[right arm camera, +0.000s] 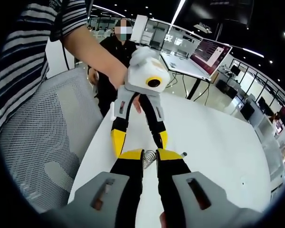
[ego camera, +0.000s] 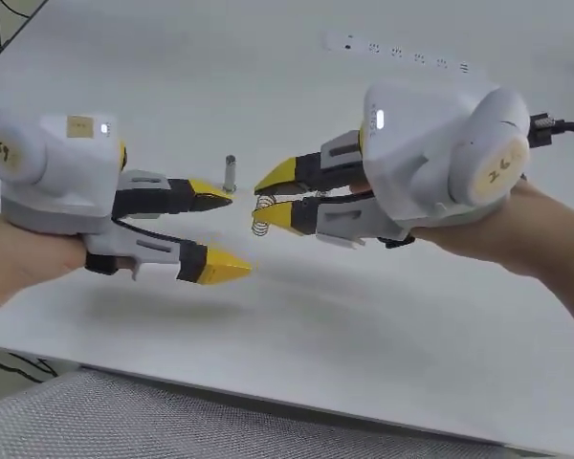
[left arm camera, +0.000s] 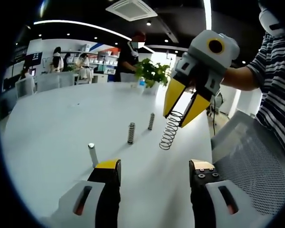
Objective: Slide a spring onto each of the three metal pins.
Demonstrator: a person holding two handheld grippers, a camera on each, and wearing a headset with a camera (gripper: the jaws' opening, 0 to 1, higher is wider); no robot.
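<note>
Two pins (left arm camera: 131,133) sprung; right gripper (ego camera: 260,203) grasps third spring (ego camera: 260,220), bare pin (ego camera: 231,174) at 11 o'clock; left gripper (ego camera: 237,234) released.

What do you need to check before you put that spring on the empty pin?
1. Spring gripped by right gripper: ok.
2. Bare pin standing upright: ok.
3. Spring lined up over that pin: not ok, it hangs tilted, off to one side.
4. Left gripper open and off the pin's top: ok.
5. Other two pins wearing springs: ok.
6. Spring's lower end unbent: cannot tell.
</note>
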